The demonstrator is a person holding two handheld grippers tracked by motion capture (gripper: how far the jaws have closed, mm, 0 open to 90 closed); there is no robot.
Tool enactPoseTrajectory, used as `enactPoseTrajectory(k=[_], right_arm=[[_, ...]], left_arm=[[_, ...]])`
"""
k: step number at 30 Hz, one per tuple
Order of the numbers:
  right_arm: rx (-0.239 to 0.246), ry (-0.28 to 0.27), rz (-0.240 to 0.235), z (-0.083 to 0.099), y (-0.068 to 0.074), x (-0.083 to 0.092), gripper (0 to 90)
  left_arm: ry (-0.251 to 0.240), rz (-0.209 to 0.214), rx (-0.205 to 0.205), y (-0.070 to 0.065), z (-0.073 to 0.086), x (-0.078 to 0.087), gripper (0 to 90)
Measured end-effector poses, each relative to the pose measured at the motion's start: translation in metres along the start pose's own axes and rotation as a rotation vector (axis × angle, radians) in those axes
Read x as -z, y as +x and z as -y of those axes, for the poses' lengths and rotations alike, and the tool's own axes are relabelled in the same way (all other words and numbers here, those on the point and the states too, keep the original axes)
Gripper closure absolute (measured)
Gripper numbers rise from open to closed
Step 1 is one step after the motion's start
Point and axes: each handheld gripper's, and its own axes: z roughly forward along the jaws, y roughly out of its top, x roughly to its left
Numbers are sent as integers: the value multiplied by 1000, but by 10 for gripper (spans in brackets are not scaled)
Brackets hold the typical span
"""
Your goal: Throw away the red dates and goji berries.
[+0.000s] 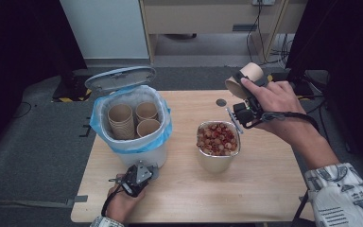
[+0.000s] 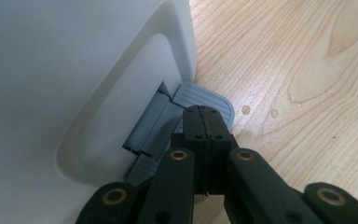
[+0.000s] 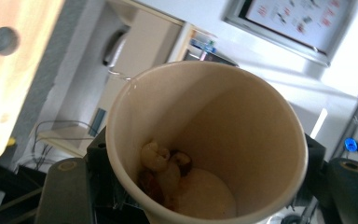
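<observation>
1. Wooden table: bears all items listed.
2. White bin, blue liner, grey lid raised: landmark, on the table's left half; brown paper cups stacked inside.
3. Metal container of reddish scraps: right of the bin, on the table.
4. Paper cup: well right of the bin, lifted above the table, a few scraps inside; right gripper clamped on it.
5. Left gripper: jaws closed together, empty, on the grey pedal at the bin's base.

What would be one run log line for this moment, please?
left tongs: shut on bin pedal | right tongs: holding paper cup, scraps inside | bin lid: open
</observation>
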Motion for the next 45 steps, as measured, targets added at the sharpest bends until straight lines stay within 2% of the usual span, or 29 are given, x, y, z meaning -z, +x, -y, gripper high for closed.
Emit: enactPoseTrajectory(k=[2, 4, 5, 7, 8, 9, 10, 11, 12, 13, 15, 16, 18, 19, 20, 23, 24, 27, 28, 29, 31, 32, 33, 34, 35, 38, 43, 45], right_arm=[[15, -3, -12, -2, 3, 0, 321], [107, -31, -72, -11, 15, -1, 321], [118, -33, -74, -13, 18, -1, 321], [36, -23, -27, -9, 12, 0, 323], [16, -24, -21, -9, 11, 0, 324], [40, -35, -47, -12, 15, -1, 324], [100, -51, -84, -19, 23, -2, 324], [104, -59, -89, -21, 25, -2, 324], [72, -53, -69, -18, 19, -1, 324], [27, -38, -28, -13, 11, 2, 324], [-24, -18, 15, -7, 2, 3, 325], [4, -20, -12, -10, 9, 0, 325], [102, -47, -109, -24, 34, -7, 325], [127, -64, -130, -28, 40, -9, 325], [136, -60, -139, -28, 41, -9, 325], [74, -19, -54, -15, 18, -1, 325], [76, -19, -55, -16, 17, -1, 325], [171, -53, -143, -29, 41, -8, 325], [174, -54, -148, -30, 44, -8, 325], [154, -52, -125, -27, 35, -6, 325], [70, -26, -75, -21, 23, -2, 325], [68, -32, -89, -21, 24, -1, 325], [109, -46, -115, -24, 29, -3, 325], [123, -56, -137, -27, 35, -4, 325], [114, -59, -141, -27, 37, -5, 325], [10, -49, -117, -20, 31, -7, 325], [-78, -69, -108, -17, 19, -9, 324], [-87, -73, -97, -15, 17, -12, 323]], left_arm=[[1, 2, 2, 0, 0, 0, 897], [0, 1, 1, 0, 0, 0, 897], [2, 2, 2, 0, 0, 0, 897], [1, 2, 3, 0, 0, 0, 897], [1, 2, 2, 0, 0, 0, 897], [0, 1, 1, 0, 0, 0, 897], [0, 2, 2, 0, 0, 0, 897], [1, 2, 3, 0, 0, 0, 897], [2, 4, 1, 1, 0, 0, 897], [2, 4, 2, 1, 0, 0, 897], [3, 3, 1, 1, 0, 0, 897], [3, 3, 0, 0, 0, 0, 897], [2, 4, 1, 1, 0, 0, 897], [-1, 1, 0, 0, 0, 0, 897], [-1, 1, 0, 0, 0, 0, 896], [2, 4, 3, 1, 0, 0, 897], [2, 5, 4, 1, 0, 0, 897], [2, 5, 2, 1, 0, 0, 897], [2, 4, 4, 0, 0, 0, 897], [1, 4, 3, 0, 0, 0, 897], [2, 5, 4, 1, 0, 0, 896], [2, 4, 2, 1, 0, 0, 897], [2, 5, 3, 1, 0, 0, 896], [1, 7, 3, 1, 0, 0, 896], [1, 7, 4, 1, 0, 0, 896], [0, 7, 4, 1, 0, 0, 896], [1, 7, 3, 1, 0, 0, 897], [0, 7, 3, 1, 0, 0, 897]])
